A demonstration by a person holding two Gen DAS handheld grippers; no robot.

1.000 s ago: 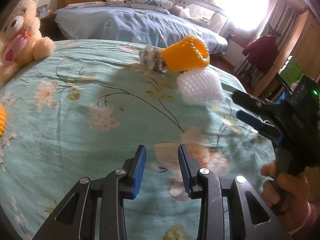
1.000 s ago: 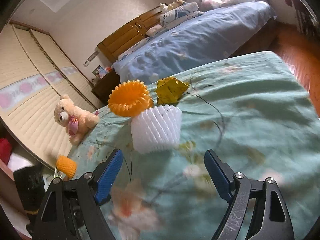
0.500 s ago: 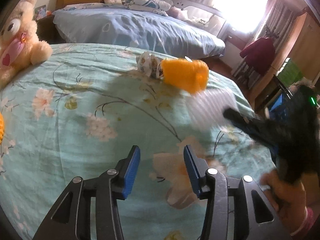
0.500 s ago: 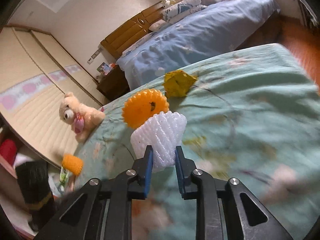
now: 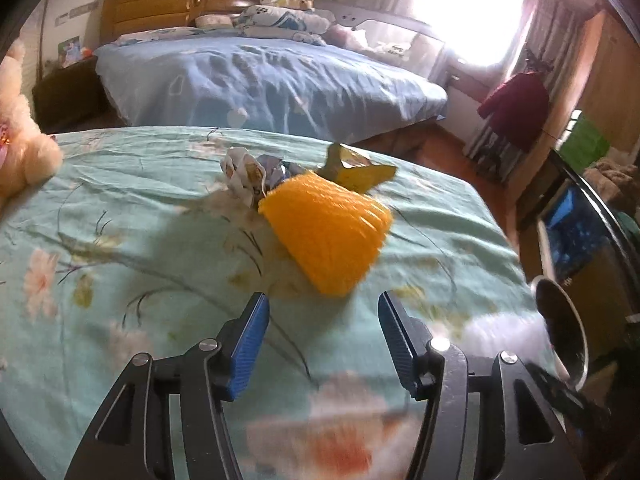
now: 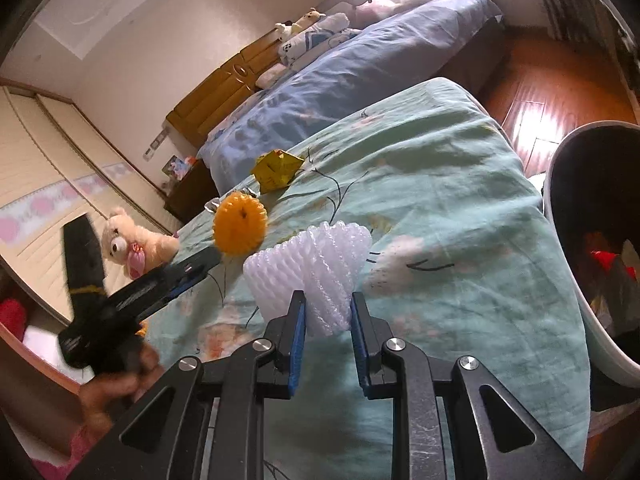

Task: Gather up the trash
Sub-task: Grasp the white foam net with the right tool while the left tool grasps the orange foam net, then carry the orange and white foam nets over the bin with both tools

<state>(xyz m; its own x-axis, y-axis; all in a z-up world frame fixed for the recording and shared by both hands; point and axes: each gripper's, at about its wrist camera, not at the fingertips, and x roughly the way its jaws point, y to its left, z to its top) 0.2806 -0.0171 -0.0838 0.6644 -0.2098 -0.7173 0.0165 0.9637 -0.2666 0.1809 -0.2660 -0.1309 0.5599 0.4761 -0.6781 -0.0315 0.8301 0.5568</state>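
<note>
Your right gripper (image 6: pixel 328 324) points down at the green floral bed (image 6: pixel 440 184), its fingers pinching the white foam net (image 6: pixel 316 268), lifted just clear of the cover beside the bin (image 6: pixel 560 240). A second ago those fingers stood wide with the net lying ahead of them; they closed on it. Your left gripper (image 5: pixel 322 336) tilts down over the same bed, fingers spread and just been opening, nothing between them. The orange foam net (image 5: pixel 328 236) lies just ahead, nearer than before, against a crumpled wrapper (image 5: pixel 244 176) and a yellow carton (image 5: pixel 356 168).
</note>
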